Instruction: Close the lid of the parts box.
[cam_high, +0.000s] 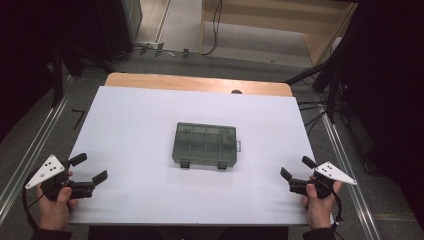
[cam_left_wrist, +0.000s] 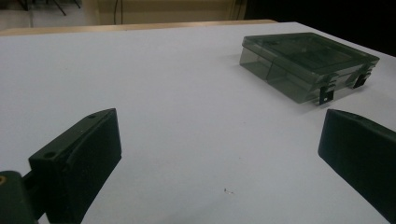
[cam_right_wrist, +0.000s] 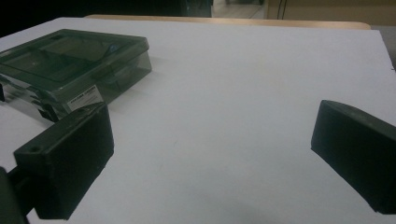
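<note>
Smoky-green translucent plastic: a closed compartment box (cam_high: 205, 145) sits near the middle of the white tabletop (cam_high: 140, 120), its two dark latches facing the person. From the high view, the left claw (cam_high: 92, 169) rests at the near left corner and the right claw (cam_high: 295, 167) at the near right, both spread wide, holding nothing, well apart from the box.

In the left gripper view, the box (cam_left_wrist: 308, 60) lies ahead to the right, beyond the parted jaws.

In the right gripper view, the box (cam_right_wrist: 70, 65) lies ahead to the left, lid down.
</note>
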